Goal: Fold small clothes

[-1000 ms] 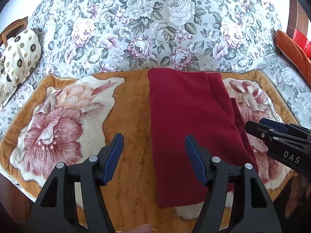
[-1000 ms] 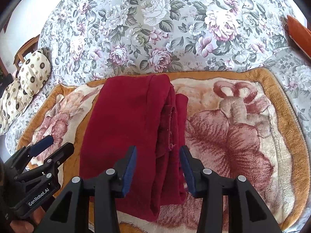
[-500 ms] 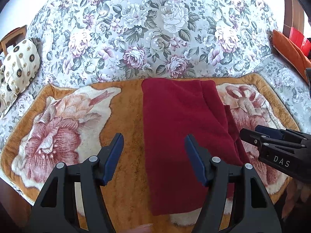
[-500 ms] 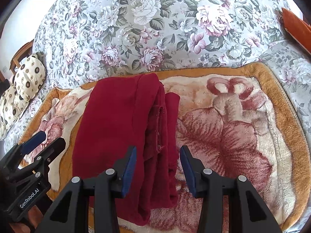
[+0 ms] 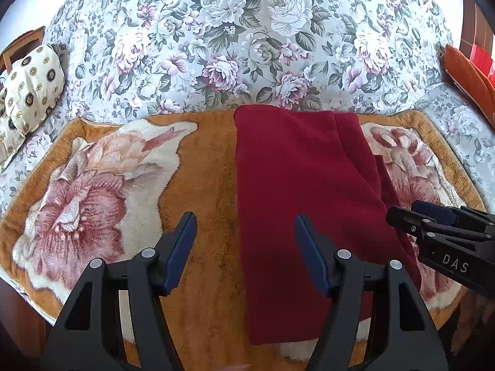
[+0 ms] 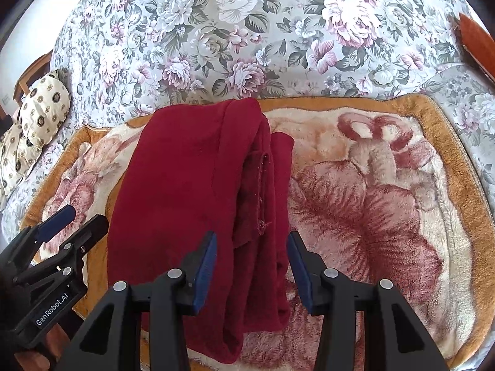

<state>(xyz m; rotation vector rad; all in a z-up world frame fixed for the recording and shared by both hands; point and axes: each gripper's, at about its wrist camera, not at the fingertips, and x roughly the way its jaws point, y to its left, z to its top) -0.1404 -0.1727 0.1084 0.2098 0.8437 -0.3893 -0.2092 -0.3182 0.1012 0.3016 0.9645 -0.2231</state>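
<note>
A dark red garment [image 5: 303,191] lies folded lengthwise into a long strip on an orange-and-cream flower blanket [image 5: 204,185]. It also shows in the right wrist view [image 6: 191,191], with stacked layers and a seam along its right side. My left gripper [image 5: 244,247] is open and empty, held above the garment's left edge near its near end. My right gripper [image 6: 250,259] is open and empty, above the garment's right side near its near end. Each gripper shows in the other's view, the right one [image 5: 433,225] and the left one [image 6: 65,225].
The blanket [image 6: 386,201] lies on a bed with a grey floral cover [image 5: 247,46]. A cream patterned pillow [image 5: 31,86] lies at the far left. An orange cushion [image 5: 467,74] lies at the far right. The blanket's near edge runs below the grippers.
Both grippers have drawn back and risen slightly from the garment, staying open. The garment has not moved.
</note>
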